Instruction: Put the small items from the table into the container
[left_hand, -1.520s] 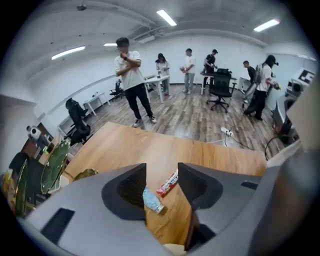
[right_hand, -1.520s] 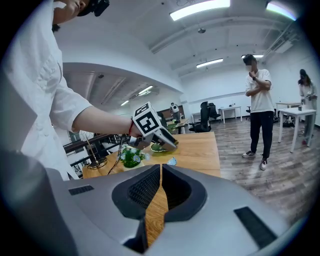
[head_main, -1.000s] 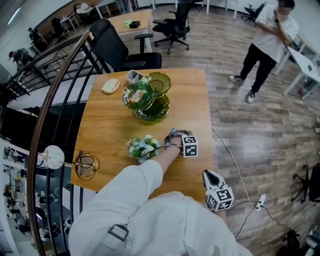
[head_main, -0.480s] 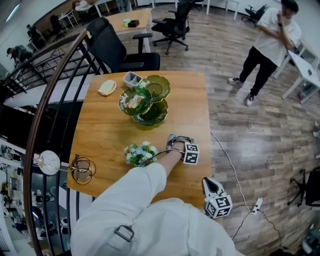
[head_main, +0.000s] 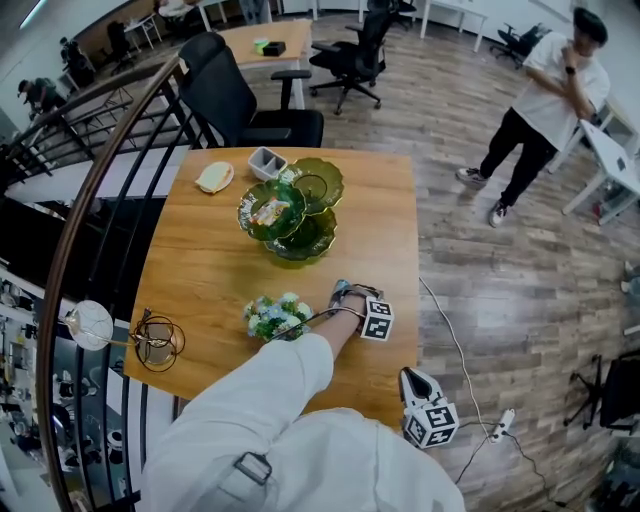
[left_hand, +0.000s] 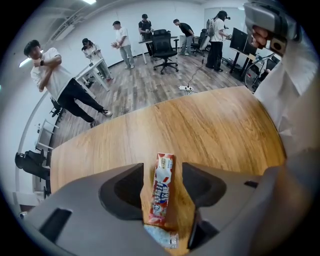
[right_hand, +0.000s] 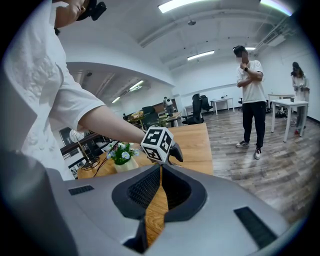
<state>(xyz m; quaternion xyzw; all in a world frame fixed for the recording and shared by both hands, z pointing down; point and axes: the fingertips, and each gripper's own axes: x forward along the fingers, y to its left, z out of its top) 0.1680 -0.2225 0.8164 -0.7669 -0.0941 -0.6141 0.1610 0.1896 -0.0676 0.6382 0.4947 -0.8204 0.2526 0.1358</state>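
Note:
A red-and-white candy stick (left_hand: 161, 187) lies flat on the wooden table (head_main: 220, 260), with a small clear wrapper (left_hand: 162, 236) just behind it. My left gripper (left_hand: 162, 172) points steeply down over the stick. Its jaws are opening and stand on either side of the stick without pressing it. In the head view the left gripper (head_main: 345, 293) is beside the flower pot (head_main: 272, 316). The green tiered glass dish (head_main: 290, 205) stands farther back with snacks in it. My right gripper (head_main: 412, 378) hangs off the table's near right corner, shut and with nothing in it (right_hand: 160, 167).
A wire ornament (head_main: 158, 342) sits at the table's near left corner. A small grey tray (head_main: 267, 160) and a pale yellow item (head_main: 215, 177) lie at the far left. An office chair (head_main: 245, 100) stands behind the table, a stair railing (head_main: 80, 220) runs left, and a person (head_main: 545, 110) stands on the right.
My left gripper has sunk a little toward the tabletop beside the flower pot. The right gripper has kept its place by the table's corner.

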